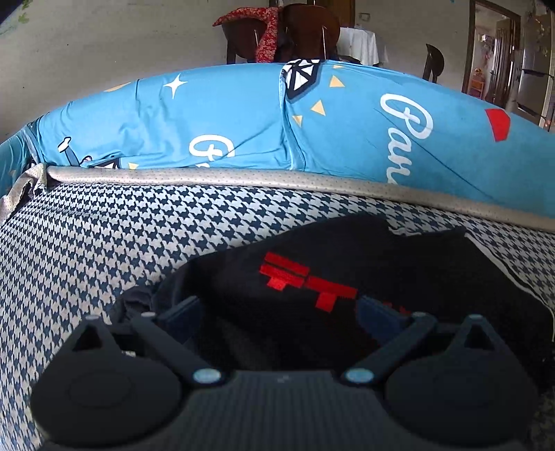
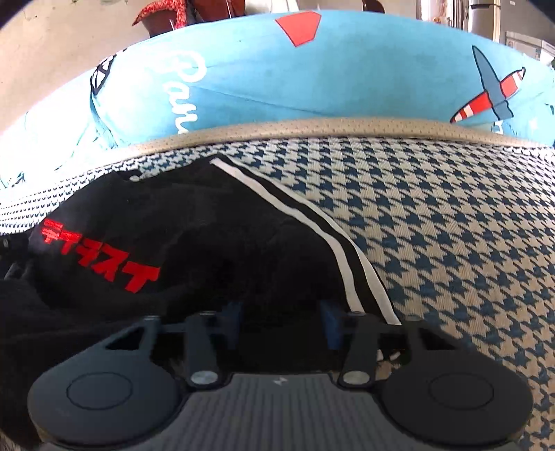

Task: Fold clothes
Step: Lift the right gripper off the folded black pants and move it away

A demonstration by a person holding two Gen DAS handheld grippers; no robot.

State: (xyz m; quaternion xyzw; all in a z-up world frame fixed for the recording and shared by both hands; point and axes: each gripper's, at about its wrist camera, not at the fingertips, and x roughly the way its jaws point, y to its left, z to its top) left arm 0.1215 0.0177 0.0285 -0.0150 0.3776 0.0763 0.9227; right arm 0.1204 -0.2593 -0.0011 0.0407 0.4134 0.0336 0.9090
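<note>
A black garment (image 1: 347, 256) with red printed characters lies crumpled on a blue-and-white houndstooth cushion (image 1: 104, 236). In the right wrist view the same garment (image 2: 194, 222) shows a white double stripe (image 2: 333, 236) along its right edge. My left gripper (image 1: 277, 312) is low over the garment's near side, open wide, with black cloth and the red print between its fingers. My right gripper (image 2: 282, 321) is also open, narrower, with its fingers either side of black cloth just left of the stripe. Whether either one touches the cloth is hidden.
A beige piped edge (image 1: 242, 175) borders the cushion at the back. Behind it lies a large blue printed pillow (image 1: 215, 114). Further back stand dark wooden chairs (image 1: 305, 31), one draped with red cloth, and a doorway (image 1: 492, 48) at right. Bare houndstooth cushion (image 2: 451, 225) extends to the right.
</note>
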